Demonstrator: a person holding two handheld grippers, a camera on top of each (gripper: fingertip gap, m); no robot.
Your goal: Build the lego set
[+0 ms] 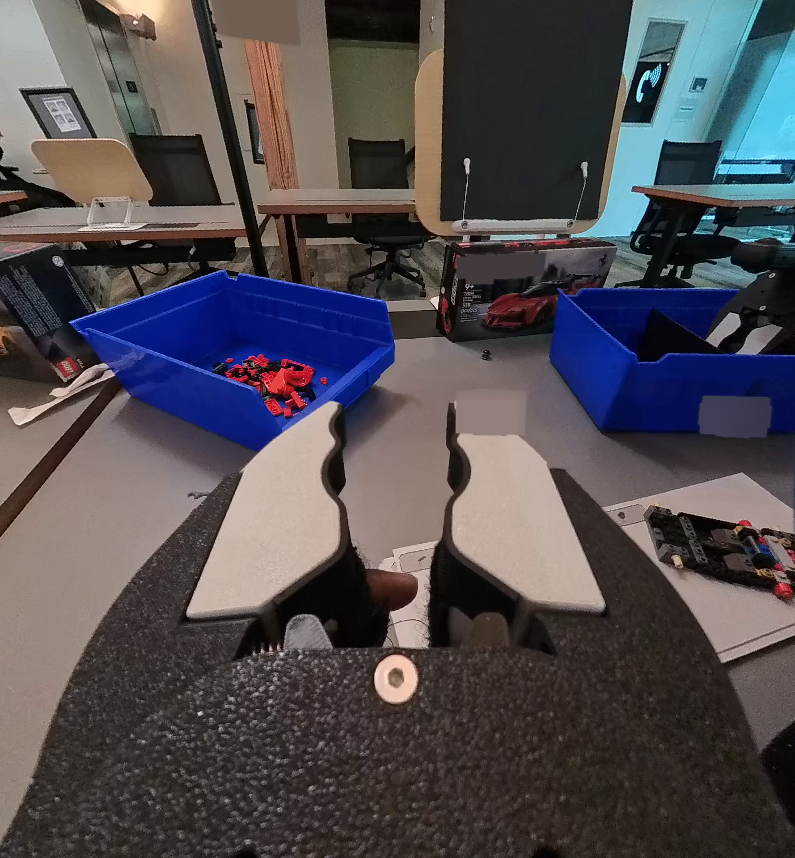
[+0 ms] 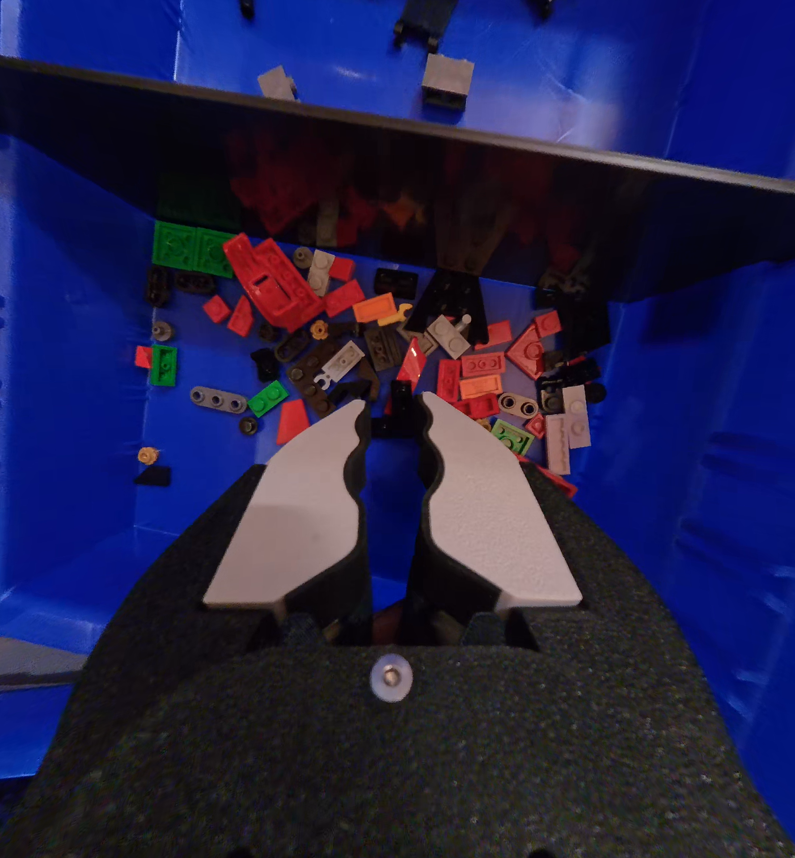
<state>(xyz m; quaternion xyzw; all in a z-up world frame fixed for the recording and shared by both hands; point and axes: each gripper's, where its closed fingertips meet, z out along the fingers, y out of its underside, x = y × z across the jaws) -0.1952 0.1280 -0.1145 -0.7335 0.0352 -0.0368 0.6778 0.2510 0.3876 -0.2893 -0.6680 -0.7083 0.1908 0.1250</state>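
Observation:
My left gripper [image 1: 395,413] is open and empty, held over the grey table [image 1: 131,534]. A partly built black Lego chassis [image 1: 721,552] lies on an instruction sheet [image 1: 734,617] to its right. My right gripper [image 2: 394,401] is down inside the right blue bin [image 2: 61,418], also visible in the left wrist view [image 1: 758,325]. It hangs over a pile of mixed red, black, green and grey pieces [image 2: 340,334]. Its jaws stand narrowly open on either side of a small black piece [image 2: 401,394]; I see no firm contact.
A left blue bin [image 1: 163,367] holds red and black pieces [image 1: 275,376]. A black divider [image 2: 386,185] crosses the right blue bin [image 1: 665,385]. A Lego box with a red car [image 1: 525,288] stands behind, another box [image 1: 19,315] far left. A small black part [image 1: 485,355] lies on the table. One gripper's finger ends stand about 55 cm off the other's.

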